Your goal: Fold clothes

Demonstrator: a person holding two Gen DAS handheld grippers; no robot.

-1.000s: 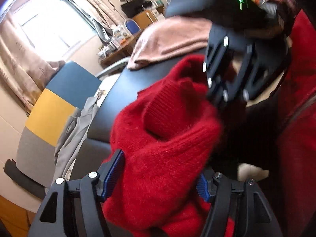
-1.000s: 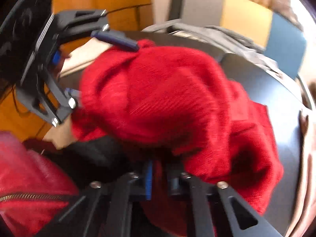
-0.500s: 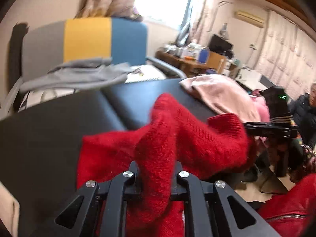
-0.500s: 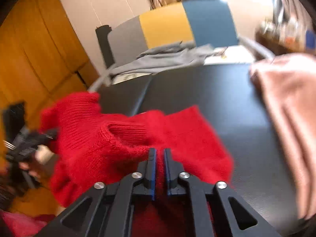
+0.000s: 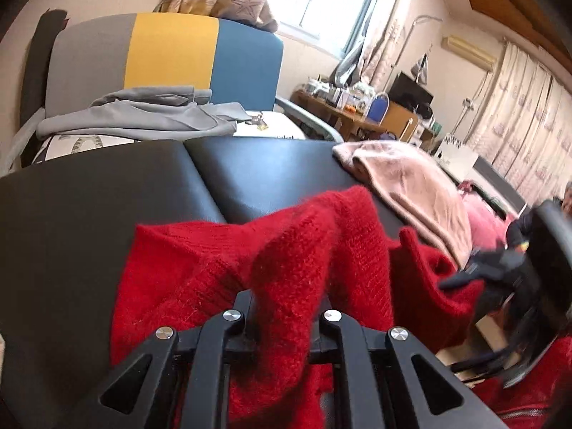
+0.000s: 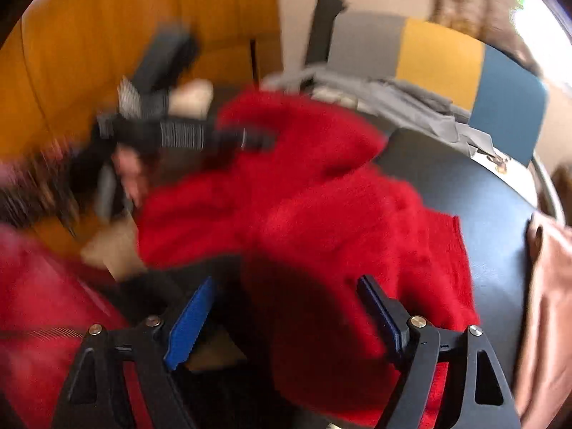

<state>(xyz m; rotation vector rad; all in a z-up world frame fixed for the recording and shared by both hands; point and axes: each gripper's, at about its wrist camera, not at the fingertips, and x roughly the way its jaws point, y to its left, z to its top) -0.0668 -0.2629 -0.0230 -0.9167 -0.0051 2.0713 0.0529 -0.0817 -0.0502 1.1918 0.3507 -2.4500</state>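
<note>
A fuzzy red sweater (image 5: 200, 271) lies bunched at the near edge of the black table (image 5: 107, 186). My left gripper (image 5: 286, 300) is shut on a raised fold of it, and the wool hides the fingertips. The right gripper (image 5: 500, 268) shows blurred at the right edge of the left wrist view, beside the sweater's far corner. In the right wrist view my right gripper (image 6: 286, 307) is open, blue pads (image 6: 189, 321) wide apart. The red sweater (image 6: 321, 186) hangs between and beyond them. The left gripper (image 6: 214, 136) shows blurred at the upper left, holding the cloth.
A pink garment (image 5: 411, 182) lies on the table's right side. A grey garment (image 5: 143, 114) is draped on a grey, yellow and blue chair (image 5: 171, 50) behind the table. A person's red jacket (image 6: 35, 304) is at the lower left. A cluttered desk (image 5: 357, 114) stands far right.
My right gripper has opened and let go of the red sweater, and its view has swung left. My left gripper stays shut on the sweater fold.
</note>
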